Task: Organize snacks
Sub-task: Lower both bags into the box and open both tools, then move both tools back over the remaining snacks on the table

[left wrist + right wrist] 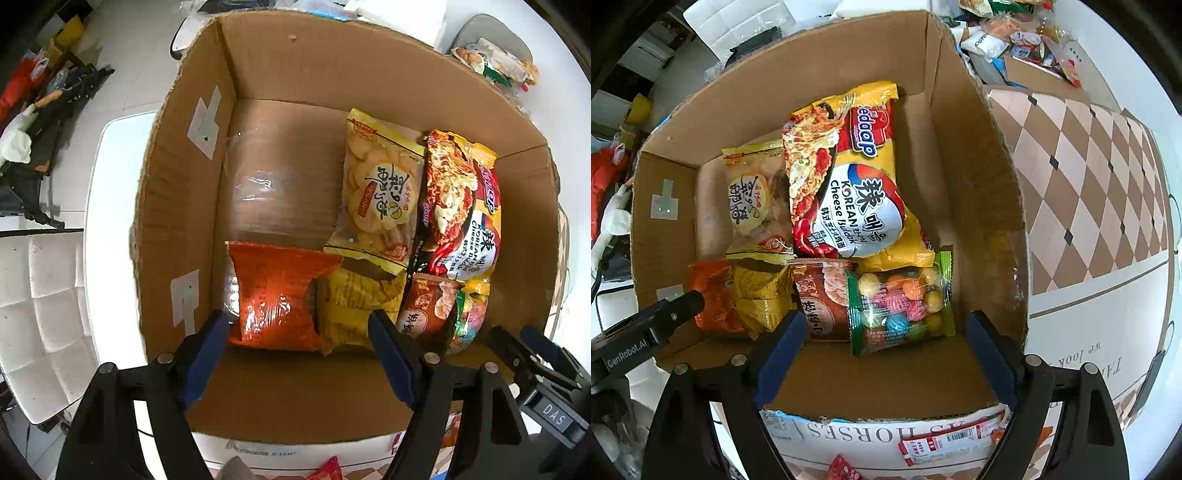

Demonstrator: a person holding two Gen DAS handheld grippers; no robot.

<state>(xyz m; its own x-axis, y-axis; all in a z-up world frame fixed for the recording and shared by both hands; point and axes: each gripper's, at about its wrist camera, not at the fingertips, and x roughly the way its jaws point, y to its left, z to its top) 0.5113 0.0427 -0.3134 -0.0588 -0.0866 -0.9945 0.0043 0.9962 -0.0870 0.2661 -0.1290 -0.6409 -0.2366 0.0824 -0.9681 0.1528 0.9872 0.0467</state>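
Observation:
A cardboard box (184,177) holds several snack packs: an orange pack (277,295), a yellow pack (351,306), a rice cracker bag (380,192), a Korean cheese noodle pack (857,192), a brown shrimp snack pack (823,295) and a bag of coloured candy balls (901,306). My left gripper (299,332) is open and empty, hovering over the box's near side above the orange and yellow packs. My right gripper (886,332) is open and empty, just above the candy bag. Each gripper shows at the other view's edge.
The box stands on a white table (110,221). More snack packs lie in a pile at the back right (1027,37) and on a chair (495,62). A checkered cloth (1089,177) lies right of the box. A few small packs lie near the front edge (945,443).

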